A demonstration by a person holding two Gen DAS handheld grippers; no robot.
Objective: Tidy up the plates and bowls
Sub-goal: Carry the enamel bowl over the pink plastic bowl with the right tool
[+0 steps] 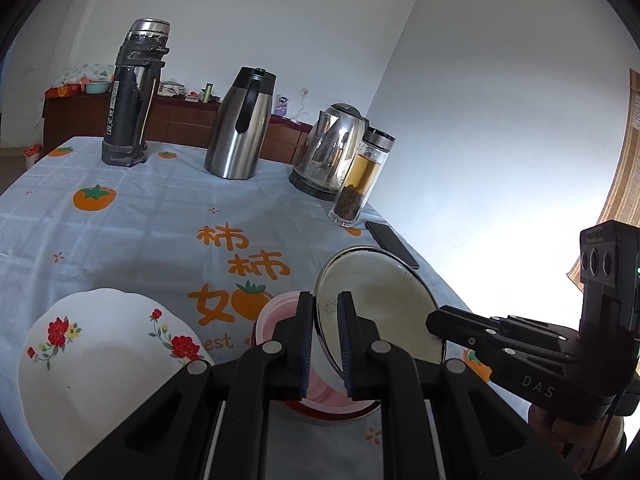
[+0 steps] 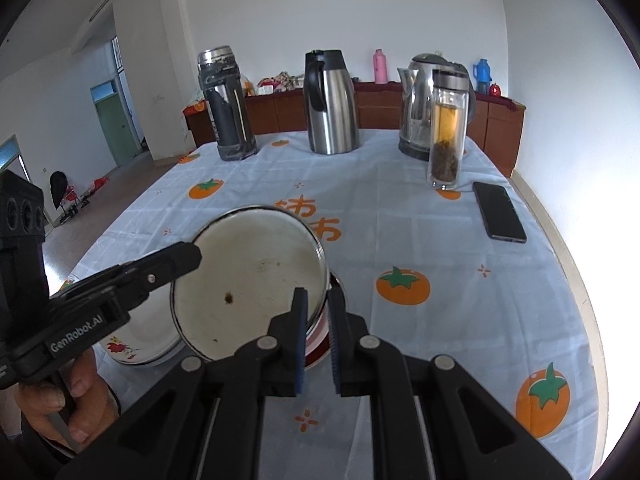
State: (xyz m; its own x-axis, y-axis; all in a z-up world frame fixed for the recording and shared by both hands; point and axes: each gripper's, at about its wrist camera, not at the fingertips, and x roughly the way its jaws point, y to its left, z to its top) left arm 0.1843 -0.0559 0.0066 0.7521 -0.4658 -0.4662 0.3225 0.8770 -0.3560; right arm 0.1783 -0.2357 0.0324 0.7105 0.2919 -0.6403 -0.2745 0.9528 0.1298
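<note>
A cream enamel plate [image 1: 380, 304] with a dark rim is tilted up above a pink bowl [image 1: 280, 316] that sits in a red-rimmed dish [image 1: 332, 414]. My left gripper [image 1: 325, 340] is shut on the plate's left rim. My right gripper [image 2: 318, 336] is shut on the same plate [image 2: 248, 276] at its right rim. The right gripper also shows in the left wrist view [image 1: 436, 322], and the left gripper in the right wrist view [image 2: 192, 256]. A white floral plate [image 1: 100, 364] lies at the left, also in the right wrist view [image 2: 136, 344].
A black flask [image 1: 132, 96], a steel carafe [image 1: 240, 124], an electric kettle [image 1: 328, 152] and a glass tea bottle [image 1: 360, 180] stand along the far side of the table. A black phone [image 1: 392, 244] lies near the right edge. A wooden sideboard [image 2: 496, 128] stands behind.
</note>
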